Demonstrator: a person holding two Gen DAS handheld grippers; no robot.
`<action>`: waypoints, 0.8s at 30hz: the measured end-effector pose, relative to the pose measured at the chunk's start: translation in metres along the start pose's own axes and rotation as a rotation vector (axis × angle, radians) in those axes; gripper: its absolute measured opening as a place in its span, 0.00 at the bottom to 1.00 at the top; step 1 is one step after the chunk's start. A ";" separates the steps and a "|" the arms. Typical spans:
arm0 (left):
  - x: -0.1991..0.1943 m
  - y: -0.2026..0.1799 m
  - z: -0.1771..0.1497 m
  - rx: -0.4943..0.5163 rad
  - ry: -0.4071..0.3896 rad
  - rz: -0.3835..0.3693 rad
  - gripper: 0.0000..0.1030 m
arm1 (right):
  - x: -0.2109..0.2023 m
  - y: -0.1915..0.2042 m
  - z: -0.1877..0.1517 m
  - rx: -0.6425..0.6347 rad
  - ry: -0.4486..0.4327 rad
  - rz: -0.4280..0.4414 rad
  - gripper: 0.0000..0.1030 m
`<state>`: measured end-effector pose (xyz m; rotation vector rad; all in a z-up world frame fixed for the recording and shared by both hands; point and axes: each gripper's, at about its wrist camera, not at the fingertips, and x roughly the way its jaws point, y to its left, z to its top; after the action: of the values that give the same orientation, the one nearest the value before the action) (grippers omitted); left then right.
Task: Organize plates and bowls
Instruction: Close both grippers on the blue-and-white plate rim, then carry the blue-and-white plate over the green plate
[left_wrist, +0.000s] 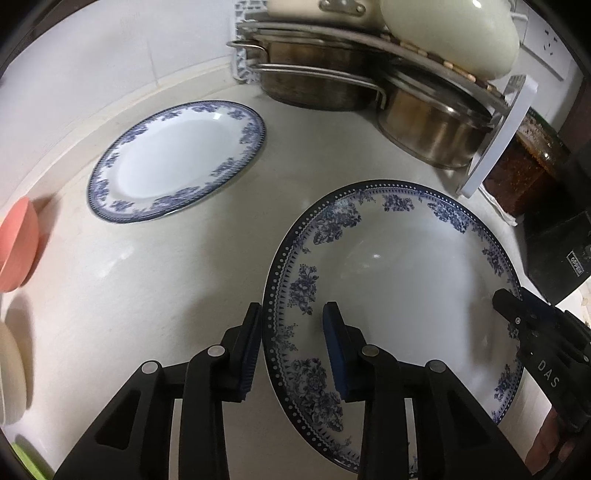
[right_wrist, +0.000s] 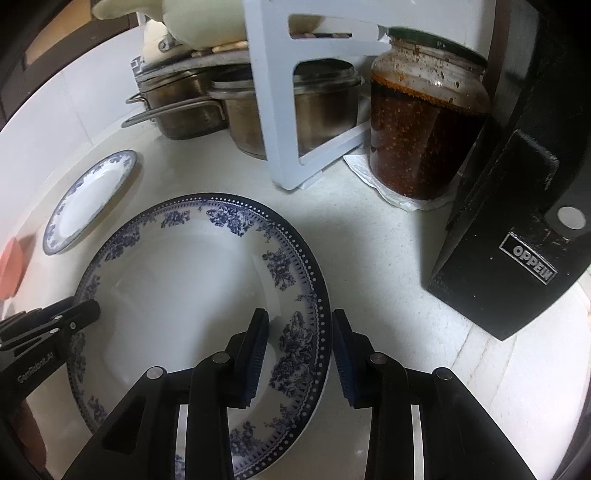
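Porcelain, glazed and brittle, the large plate on the worktop wants rim holds: left claw straddles nine o'clock, right claw three o'clock, both open, gripping nothing.

Plates: two, the large plate straddled at its rim by both sets of jaws, the small plate ahead-left.
Pots: two.
Jars: one.
Pink bowls: one.

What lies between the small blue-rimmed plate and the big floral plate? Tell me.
Only bare white countertop separates the small plate from the big plate, apart and not touching; the left wrist view shows it best.
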<state>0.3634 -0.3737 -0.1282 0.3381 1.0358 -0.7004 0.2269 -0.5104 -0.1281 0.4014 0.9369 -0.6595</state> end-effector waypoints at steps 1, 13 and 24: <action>-0.004 0.002 -0.002 -0.003 -0.005 0.002 0.32 | -0.004 0.002 -0.001 -0.004 -0.004 0.002 0.35; -0.069 0.049 -0.045 -0.092 -0.060 0.039 0.32 | -0.052 0.034 -0.018 -0.076 -0.049 0.047 0.35; -0.136 0.105 -0.092 -0.201 -0.119 0.106 0.32 | -0.101 0.086 -0.046 -0.167 -0.085 0.120 0.35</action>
<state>0.3285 -0.1944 -0.0612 0.1739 0.9588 -0.5097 0.2148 -0.3854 -0.0647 0.2765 0.8730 -0.4809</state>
